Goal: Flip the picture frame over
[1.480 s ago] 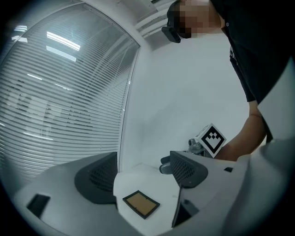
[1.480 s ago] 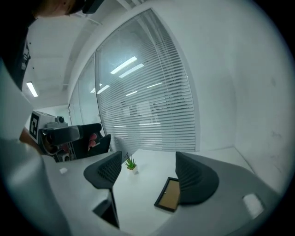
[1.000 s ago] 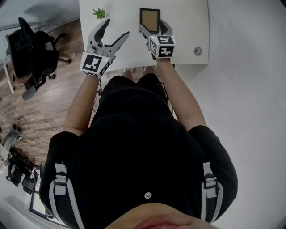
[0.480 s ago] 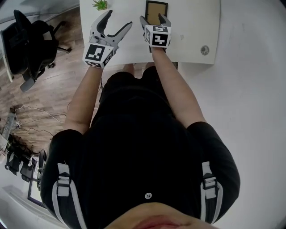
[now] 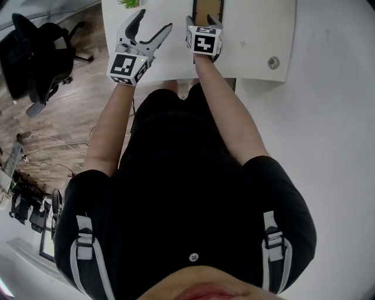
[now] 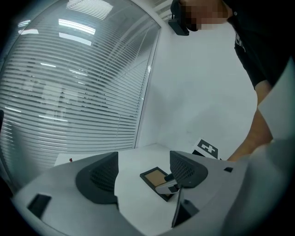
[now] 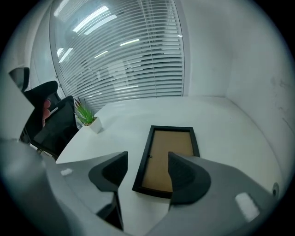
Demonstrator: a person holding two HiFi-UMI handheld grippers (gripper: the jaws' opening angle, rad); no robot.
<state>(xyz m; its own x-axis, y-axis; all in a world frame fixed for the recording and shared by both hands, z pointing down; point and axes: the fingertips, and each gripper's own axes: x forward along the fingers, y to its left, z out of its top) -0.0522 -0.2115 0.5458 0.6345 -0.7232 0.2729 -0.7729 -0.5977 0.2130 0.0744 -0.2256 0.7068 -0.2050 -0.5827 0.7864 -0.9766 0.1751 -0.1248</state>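
One black-rimmed brown picture frame (image 7: 168, 156), two grippers: left gripper (image 5: 155, 19) jaws spread, empty; right gripper (image 7: 145, 169) jaws, just closing, straddle its rim without pinching. Only the right gripper view shows the one green potted plant (image 7: 85, 115) whole.

I log the picture frame (image 7: 168, 159) as black-rimmed with a plain tan panel, on a white surface (image 7: 221, 115). The left hand-held gripper (image 5: 153, 20) and right hand-held gripper (image 5: 202, 22) are grey, each with a cube of black-and-white square markers. I also list a green plant (image 7: 84, 112) in a white pot (image 7: 96, 125).

Picture frame (image 5: 209, 7) cut by top edge, near end behind right hand-held gripper (image 5: 201, 20); plant (image 5: 130, 3) cropped.
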